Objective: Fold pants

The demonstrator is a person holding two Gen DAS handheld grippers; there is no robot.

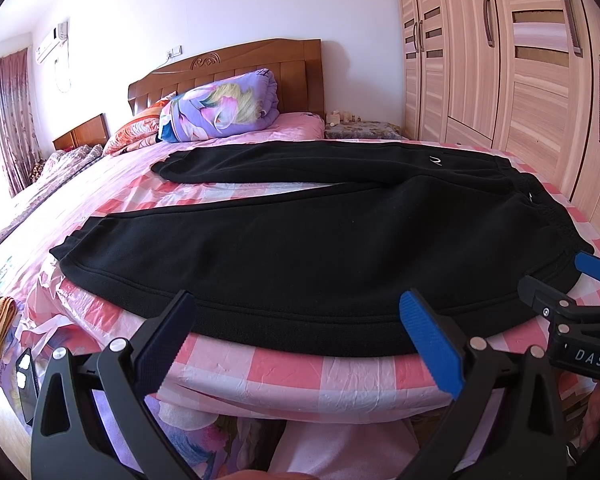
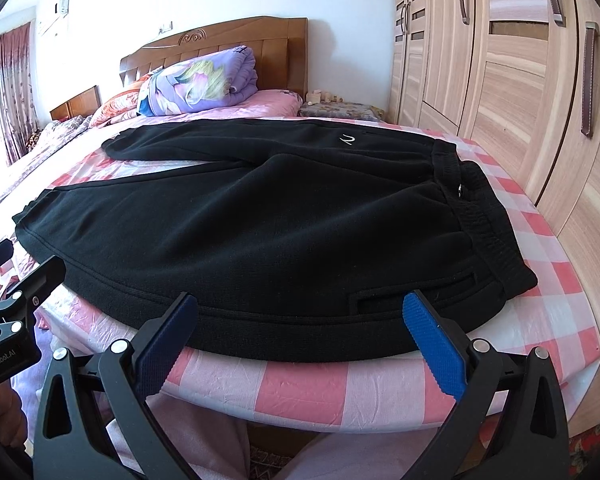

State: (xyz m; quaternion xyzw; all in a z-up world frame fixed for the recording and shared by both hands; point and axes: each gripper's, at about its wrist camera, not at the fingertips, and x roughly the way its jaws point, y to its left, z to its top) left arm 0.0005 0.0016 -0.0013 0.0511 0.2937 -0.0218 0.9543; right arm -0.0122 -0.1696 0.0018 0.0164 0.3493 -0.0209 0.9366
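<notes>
Here, black pants are spread flat on the bed. A folded quilt is seen at 11 o'clock, a wardrobe at 2. Both the left gripper and right gripper are held wide, empty.

One pair of black pants, two grippers (both held wide apart), left gripper, right gripper, one folded quilt, one wardrobe.

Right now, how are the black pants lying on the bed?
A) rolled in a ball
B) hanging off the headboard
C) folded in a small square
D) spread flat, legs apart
D: the black pants lie flat on the checked sheet, both legs apart, unfolded.
</notes>
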